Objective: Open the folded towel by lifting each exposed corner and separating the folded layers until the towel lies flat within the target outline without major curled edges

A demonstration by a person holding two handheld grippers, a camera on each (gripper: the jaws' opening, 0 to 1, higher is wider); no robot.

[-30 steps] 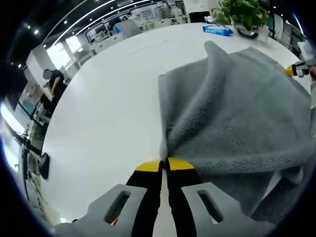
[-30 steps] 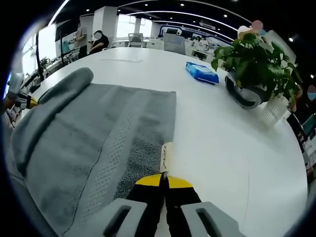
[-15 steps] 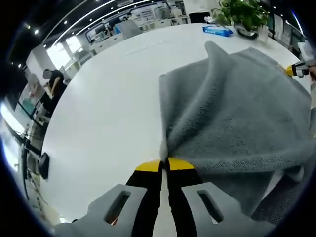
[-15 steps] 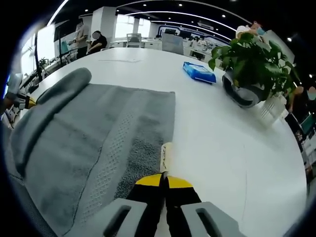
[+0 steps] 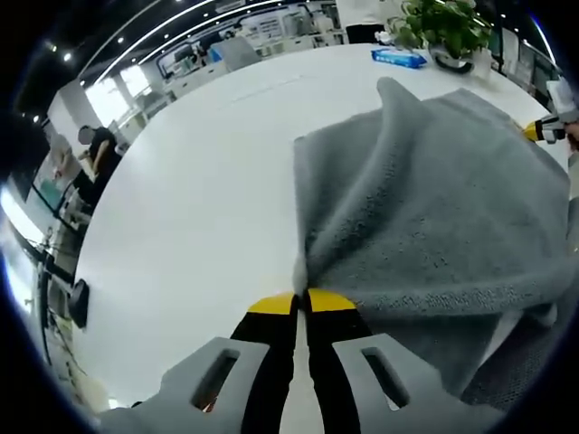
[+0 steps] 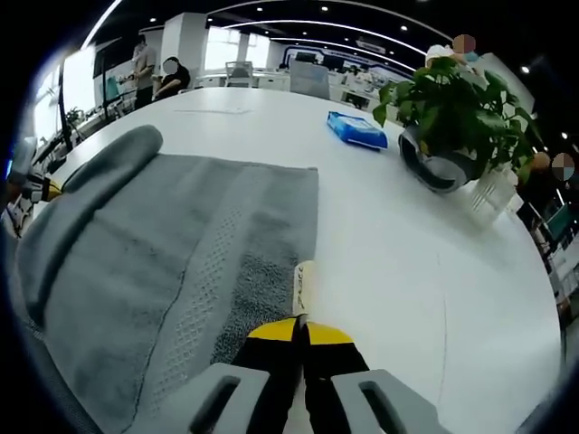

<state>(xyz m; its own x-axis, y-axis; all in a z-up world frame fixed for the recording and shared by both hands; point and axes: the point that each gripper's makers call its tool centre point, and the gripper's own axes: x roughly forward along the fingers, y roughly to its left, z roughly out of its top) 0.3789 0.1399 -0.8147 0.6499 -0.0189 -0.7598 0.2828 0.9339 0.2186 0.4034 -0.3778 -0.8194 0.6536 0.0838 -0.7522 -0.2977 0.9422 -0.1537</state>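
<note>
Left gripper view: the left gripper [image 5: 300, 297] sits at the bottom centre, its yellow-tipped jaws pressed together on a corner of the grey towel [image 5: 434, 208]. From that pinch the cloth spreads up and to the right over the white tabletop [image 5: 190, 199], one fold rising to a peak near the top centre. At the right edge of the frame the yellow tip of the right gripper [image 5: 541, 128] touches the towel's far side. A blue packet [image 5: 398, 57] and a potted plant [image 5: 443, 27] stand near the top.

Right gripper view: the right gripper [image 6: 301, 327] at the bottom centre is clamped on the towel's [image 6: 154, 262] edge beside a pale label [image 6: 304, 287]. The towel covers the left half of the frame, a rolled ridge along its upper left. The blue packet [image 6: 356, 130] and the plant [image 6: 452, 108] are at the upper right, on bare tabletop [image 6: 407, 262].
</note>
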